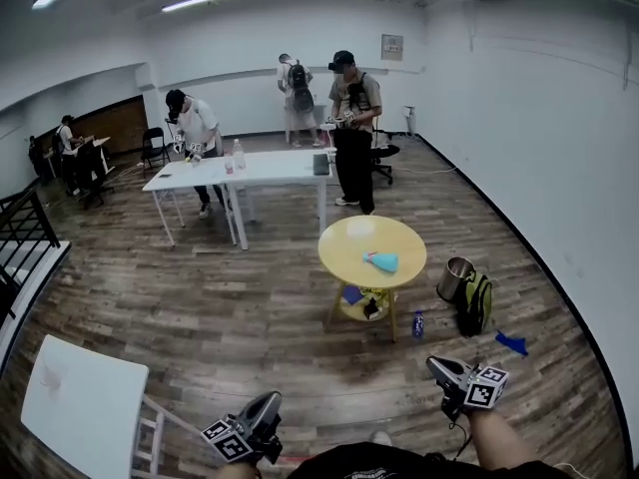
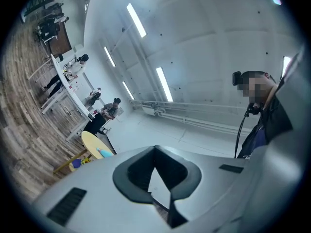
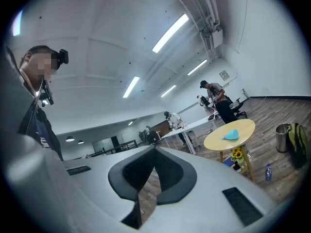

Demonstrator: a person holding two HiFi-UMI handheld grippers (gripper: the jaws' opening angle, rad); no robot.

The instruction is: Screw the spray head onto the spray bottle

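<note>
One yellow table [image 1: 344,247] on wood floor [image 1: 250,307]

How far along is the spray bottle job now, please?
Nothing looks done. The left gripper and right gripper are shut and empty, away from the round table where a blue item, perhaps the bottle, lies. No spray head is discernible. Approaching, grasping and screwing all remain.
</note>
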